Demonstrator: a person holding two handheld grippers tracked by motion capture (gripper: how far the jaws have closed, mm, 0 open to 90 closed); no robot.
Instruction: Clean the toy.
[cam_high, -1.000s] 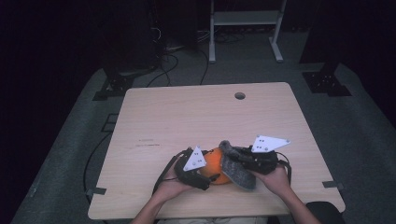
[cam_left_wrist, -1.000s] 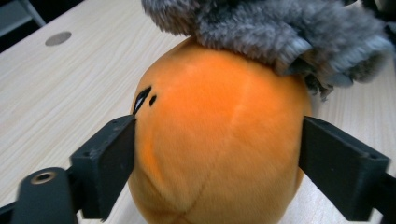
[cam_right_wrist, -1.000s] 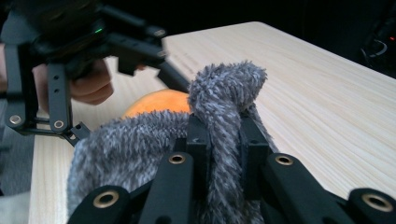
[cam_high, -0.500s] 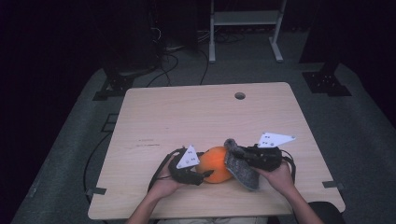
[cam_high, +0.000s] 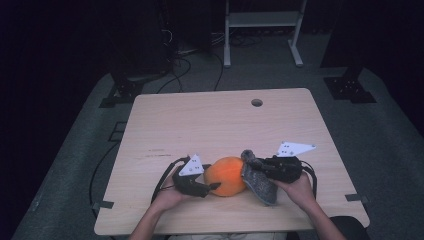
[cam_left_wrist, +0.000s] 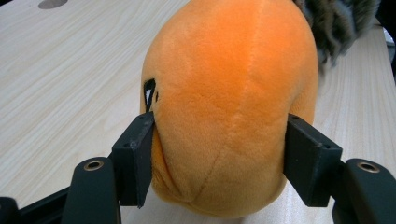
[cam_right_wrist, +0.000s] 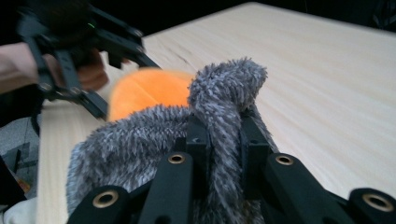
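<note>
table (cam_high: 210, 125): pale wood, hole near far edge; work happens at near edge, centre.
orange plush toy (cam_high: 226, 176): biggest item, lies on table betw. the 2 grippers. Round, smooth short pile, centre seam, small black-white eye on one side. Prob. light, soft, squashy; not fragile, not slippery. Best hold: across its narrow end, as now.
grey fuzzy sock (cam_high: 257, 179): touching toy's right side, draped toward near edge. Shaggy mottled grey, limp; prob. v. light, flops, so pinch a fold/cuff.
left gripper (cam_left_wrist: 217, 154): jaws have just been closing; now clamped on toy's end, plush dented at both pads.
right gripper (cam_right_wrist: 223, 144): jaws nearly together, pinching a fold of sock.
</note>
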